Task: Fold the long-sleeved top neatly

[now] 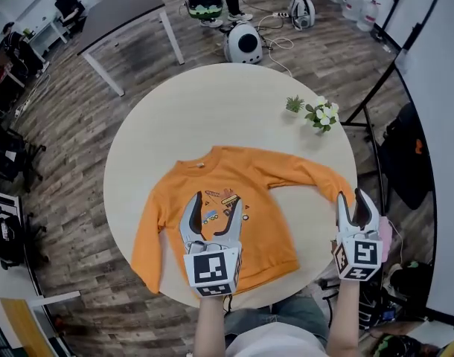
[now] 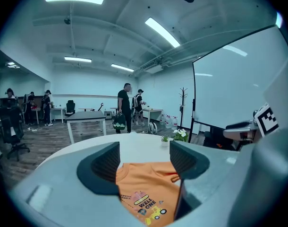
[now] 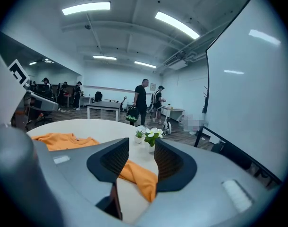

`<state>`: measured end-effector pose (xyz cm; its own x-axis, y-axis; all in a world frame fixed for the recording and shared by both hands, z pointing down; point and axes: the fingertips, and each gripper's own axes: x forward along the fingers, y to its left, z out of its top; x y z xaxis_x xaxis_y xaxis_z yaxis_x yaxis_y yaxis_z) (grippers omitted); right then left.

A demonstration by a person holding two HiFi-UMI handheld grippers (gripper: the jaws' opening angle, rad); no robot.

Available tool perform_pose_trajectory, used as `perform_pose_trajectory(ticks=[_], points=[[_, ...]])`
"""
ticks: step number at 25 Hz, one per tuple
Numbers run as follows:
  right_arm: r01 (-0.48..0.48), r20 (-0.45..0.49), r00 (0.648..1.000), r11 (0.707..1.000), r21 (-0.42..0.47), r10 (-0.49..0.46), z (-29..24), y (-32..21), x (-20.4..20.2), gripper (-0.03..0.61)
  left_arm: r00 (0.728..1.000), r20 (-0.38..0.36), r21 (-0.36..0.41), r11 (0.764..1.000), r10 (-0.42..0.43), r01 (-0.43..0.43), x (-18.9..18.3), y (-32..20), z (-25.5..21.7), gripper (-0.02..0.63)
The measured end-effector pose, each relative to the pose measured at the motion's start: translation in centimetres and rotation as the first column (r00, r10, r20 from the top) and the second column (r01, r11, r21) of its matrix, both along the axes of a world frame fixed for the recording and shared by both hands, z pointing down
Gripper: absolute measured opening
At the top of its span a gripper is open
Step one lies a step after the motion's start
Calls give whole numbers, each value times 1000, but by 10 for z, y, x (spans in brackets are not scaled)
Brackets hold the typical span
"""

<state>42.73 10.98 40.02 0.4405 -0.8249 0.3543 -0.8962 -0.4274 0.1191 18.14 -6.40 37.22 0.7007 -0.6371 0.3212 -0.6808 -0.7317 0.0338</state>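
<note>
- One orange long-sleeved top (image 1: 227, 207) is spread front-up on the round pale table (image 1: 175, 117), in the lower middle of the head view, with its collar toward the top of the frame and its ribbed hem near the table's lower edge.
- A small coloured print with a vehicle and lettering is seen on the chest.
- At the left of the frame, one sleeve is laid down along the body. The other sleeve is stretched out to the right, and its cuff reaches the table's right edge.
- Slight wrinkles are seen across the body; no part is folded over.
- The left hand-held gripper (image 1: 214, 199) is held over the chest print on a bare forearm that rises from the bottom edge. Its jaws are spread wide, and in the left gripper view only the print shows in the gap, with nothing clamped.
- The right hand-held gripper (image 1: 353, 195) is held at the right cuff, at the lower right of the frame. Its jaws are parted, and in the right gripper view the orange sleeve end lies in the gap, ungripped.
- A small flowering plant (image 1: 320, 114) stands on the table at the upper right, apart from the top.
</note>
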Motion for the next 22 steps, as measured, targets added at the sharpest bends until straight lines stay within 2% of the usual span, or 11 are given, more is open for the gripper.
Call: perform_pose_trajectory(ticks=[15, 22], points=[[81, 27, 997, 983, -164, -77, 72, 17, 38, 213, 994, 107, -102, 995, 8, 3, 33, 20, 67, 319], [148, 47, 989, 955, -258, -141, 110, 32, 42, 232, 989, 143, -145, 989, 29, -8, 51, 34, 89, 319]])
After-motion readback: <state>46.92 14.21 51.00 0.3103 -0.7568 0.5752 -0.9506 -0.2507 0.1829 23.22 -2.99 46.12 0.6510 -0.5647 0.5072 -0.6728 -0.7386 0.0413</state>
